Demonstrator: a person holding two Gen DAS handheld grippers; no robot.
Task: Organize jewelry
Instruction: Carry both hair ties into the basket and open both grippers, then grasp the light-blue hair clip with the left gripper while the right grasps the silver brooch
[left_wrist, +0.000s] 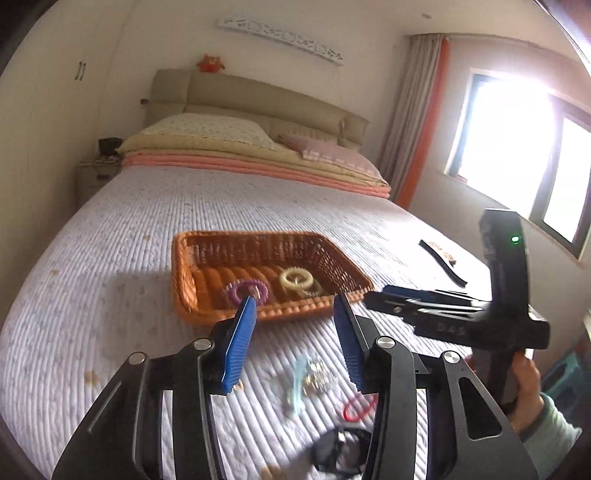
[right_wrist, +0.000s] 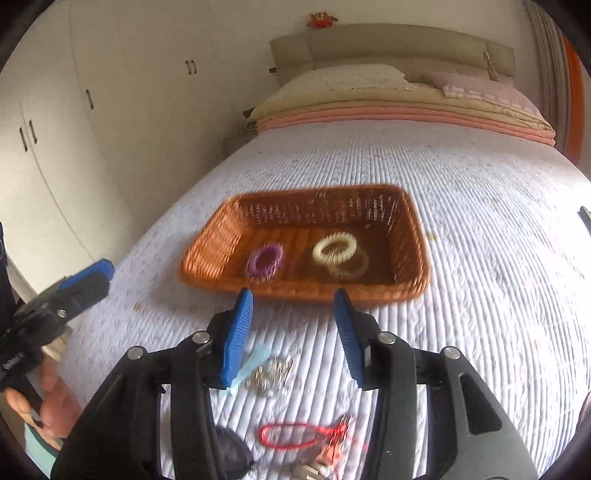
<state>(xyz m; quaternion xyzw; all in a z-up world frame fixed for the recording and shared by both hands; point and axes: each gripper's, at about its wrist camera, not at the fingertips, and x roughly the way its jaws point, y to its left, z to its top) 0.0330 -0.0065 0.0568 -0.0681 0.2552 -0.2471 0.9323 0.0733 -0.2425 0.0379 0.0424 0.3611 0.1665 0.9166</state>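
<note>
Faint embossed marking, maybe "D4S", on my right claw (left_wrist: 384, 295) body at right of left wrist view; too blurred to confirm. Nothing else readable.

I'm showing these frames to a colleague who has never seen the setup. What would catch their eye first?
Most striking is the orange wicker basket in the middle of the quilted bed, holding a purple coil hair tie beside a cream one. Nearer the camera, loose pieces lie on the quilt: a red beaded bracelet and a silvery chain pile. Both the right gripper and left gripper hover open, blue pads apart.
</note>
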